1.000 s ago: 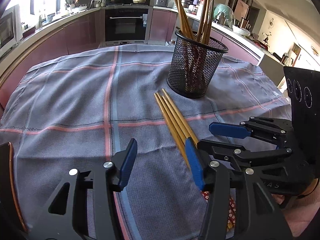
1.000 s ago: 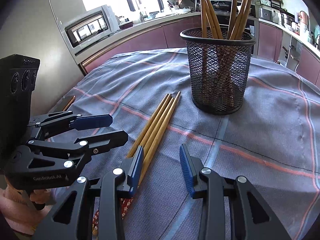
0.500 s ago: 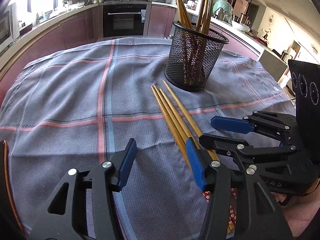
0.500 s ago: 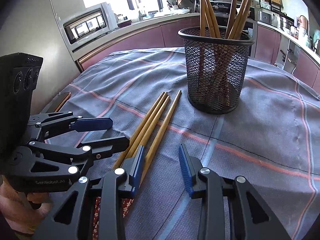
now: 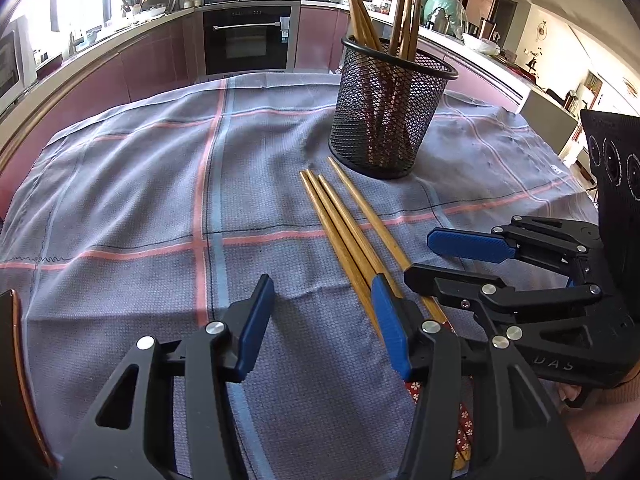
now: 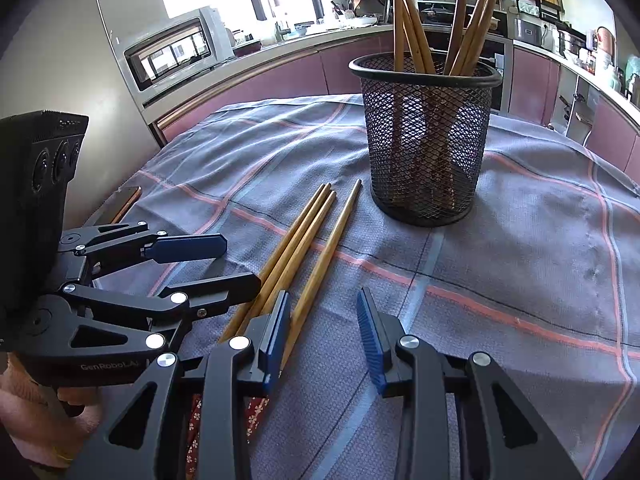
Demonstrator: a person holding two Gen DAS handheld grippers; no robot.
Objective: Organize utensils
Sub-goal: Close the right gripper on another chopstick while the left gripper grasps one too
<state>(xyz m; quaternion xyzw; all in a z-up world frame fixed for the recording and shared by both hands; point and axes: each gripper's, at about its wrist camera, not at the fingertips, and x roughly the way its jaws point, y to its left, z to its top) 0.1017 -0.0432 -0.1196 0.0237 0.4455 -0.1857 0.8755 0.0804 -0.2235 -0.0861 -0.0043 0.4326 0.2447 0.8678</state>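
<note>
Kitchen backdrop: oven (image 5: 247, 38) and pink cabinets behind, microwave (image 6: 176, 54) on the counter at the left of your right wrist view. Table is covered with a grey tablecloth (image 5: 140, 184) with pink and blue grid lines. Black mesh holder (image 5: 390, 110) stands upright on the cloth toward the far side, with several wooden chopsticks leaning inside it, tips sticking out above the rim. Four loose chopsticks (image 5: 344, 224) lie flat on the cloth just in front of the holder: three bunched side by side, the fourth slightly splayed off on the holder side, its far tip near the holder's base but not touching it. Their near ends, with a red floral pattern, run under your grippers. Your left gripper (image 5: 322, 326) is spread wide with nothing between the blue pads, hovering low over the cloth; its right-hand finger sits over the near part of the chopstick bundle, contact can't be told. Your right gripper (image 6: 322, 334) is also parted and holding nothing, its left-hand finger above the splayed chopstick. Both grippers sit close beside each other at the near ends of the chopsticks; each shows in the other's view.
</note>
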